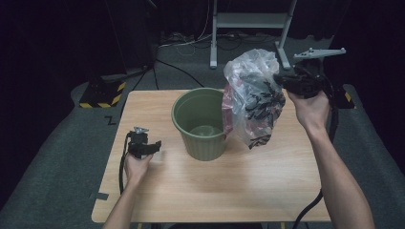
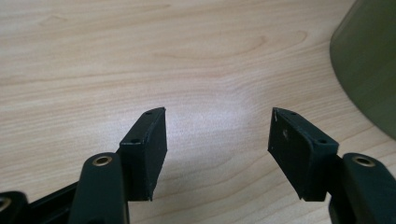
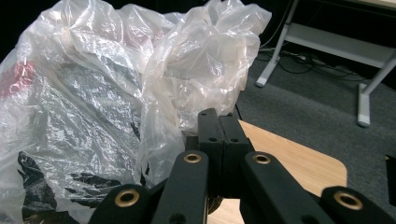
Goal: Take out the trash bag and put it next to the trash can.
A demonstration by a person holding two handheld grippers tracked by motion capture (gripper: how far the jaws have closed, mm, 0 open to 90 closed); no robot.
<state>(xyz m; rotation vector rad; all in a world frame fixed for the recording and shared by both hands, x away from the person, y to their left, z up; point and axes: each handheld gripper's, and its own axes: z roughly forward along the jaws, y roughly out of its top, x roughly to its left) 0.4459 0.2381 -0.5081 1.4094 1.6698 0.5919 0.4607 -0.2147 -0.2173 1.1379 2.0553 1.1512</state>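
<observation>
Bag (image 1: pixel 253 95): thin, soft, light, slippery film. My right gripper (image 3: pixel 219 122) is clamped on a fold beside its top, the best hold. My left gripper (image 2: pixel 217 135) is spread, nothing between its jaws.

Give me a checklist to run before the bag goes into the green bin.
1. Right tool clamped on the plastic bag: ok, jaws shut on the film.
2. Bag lifted off the table: ok, it hangs beside the bin.
3. Bag over the bin's mouth: not ok, it hangs against the bin's right rim.
4. Bin ready to take it: ok, upright, nothing seen inside.
5. Left tool free to steady the bin: ok, jaws open over bare wood, nothing between them.
6. Bag's mouth spread open: cannot tell, film is crumpled.
</observation>
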